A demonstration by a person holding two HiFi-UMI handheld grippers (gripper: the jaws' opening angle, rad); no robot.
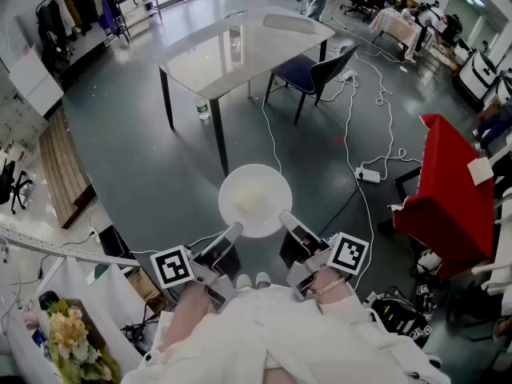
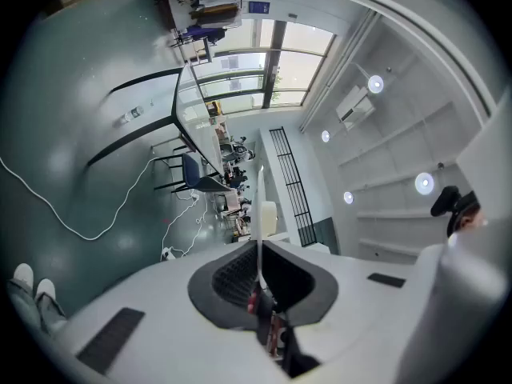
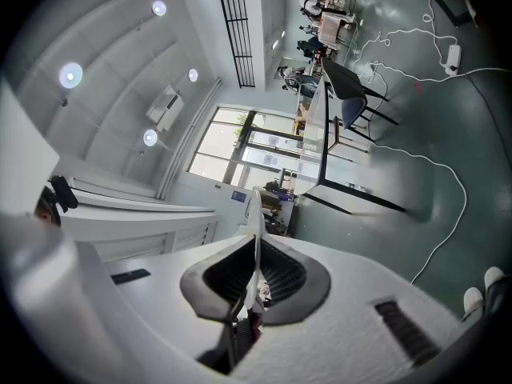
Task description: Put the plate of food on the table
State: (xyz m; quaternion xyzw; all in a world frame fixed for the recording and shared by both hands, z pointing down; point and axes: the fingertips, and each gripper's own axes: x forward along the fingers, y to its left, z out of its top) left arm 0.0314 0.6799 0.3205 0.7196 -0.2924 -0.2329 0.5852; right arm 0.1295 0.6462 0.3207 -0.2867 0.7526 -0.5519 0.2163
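A round white plate (image 1: 255,200) with a pale heap of food in its middle hangs level above the grey floor. My left gripper (image 1: 236,231) is shut on its near-left rim and my right gripper (image 1: 286,218) is shut on its near-right rim. In the left gripper view the plate (image 2: 260,202) shows edge-on, pinched between the dark pads of the left gripper (image 2: 258,254). The right gripper view has the same thin edge of the plate (image 3: 254,210) clamped in the right gripper (image 3: 256,250). The pale-topped table (image 1: 264,50) stands a few steps ahead, apart from the plate.
A dark blue chair (image 1: 314,71) sits at the table's right side. A bottle (image 1: 202,108) stands on the floor by the table leg. White cables and a power strip (image 1: 368,174) lie on the floor ahead right. A red-covered piece (image 1: 442,186) stands at the right.
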